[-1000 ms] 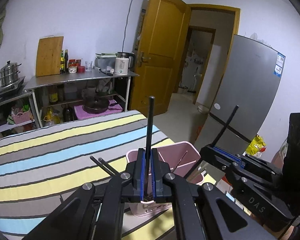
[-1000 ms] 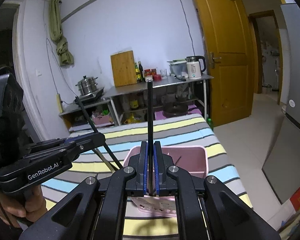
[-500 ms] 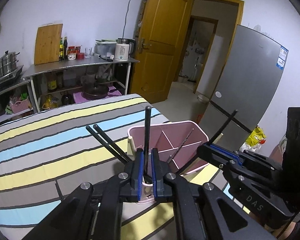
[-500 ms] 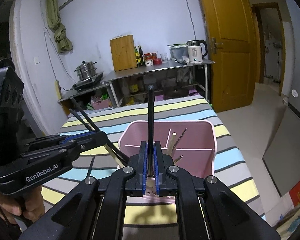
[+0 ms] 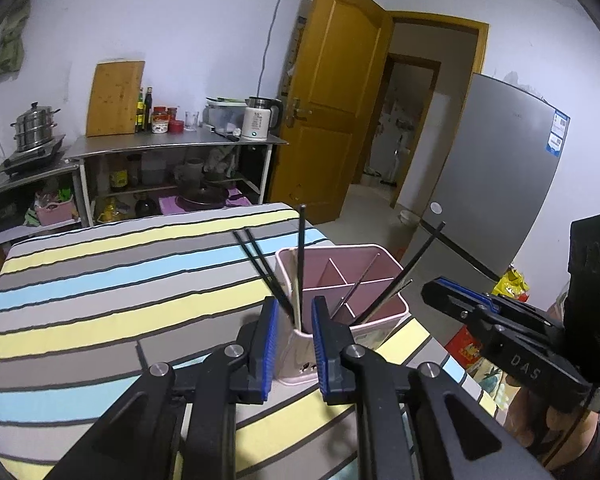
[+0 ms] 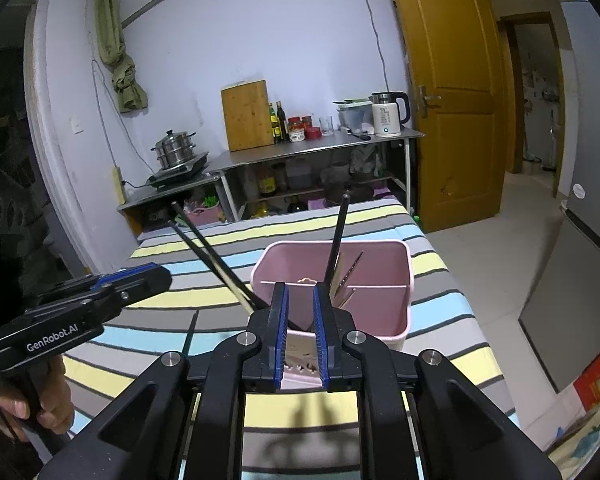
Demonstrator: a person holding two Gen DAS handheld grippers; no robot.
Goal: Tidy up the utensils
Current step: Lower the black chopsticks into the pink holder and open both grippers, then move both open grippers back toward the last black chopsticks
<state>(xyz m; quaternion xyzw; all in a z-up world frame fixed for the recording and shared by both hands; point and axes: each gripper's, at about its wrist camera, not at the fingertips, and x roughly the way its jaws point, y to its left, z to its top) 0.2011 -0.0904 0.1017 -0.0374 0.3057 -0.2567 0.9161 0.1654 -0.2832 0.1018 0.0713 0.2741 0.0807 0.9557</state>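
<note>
2 wrist fisheyes, close above pink utensil caddy (image 5: 364, 320) (image 6: 380, 312), facing kitchen shelf, sharing striped table (image 5: 100, 280) (image 6: 440, 280)

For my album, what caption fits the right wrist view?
Open right gripper above a pink caddy holding black chopsticks on a striped table.

Both claws now stand parted, where a second ago each was clamped on a black chopstick. The left claw (image 5: 294, 334) has let go: its chopstick (image 5: 300, 256) stands free in the near-left compartment of the pink caddy (image 5: 380, 316). The right claw (image 6: 300, 322) has also spread; its chopstick (image 6: 337, 240) leans inside the caddy (image 6: 400, 320), apparently resting against a divider. Both cameras now sit lower and nearer the caddy.
</note>
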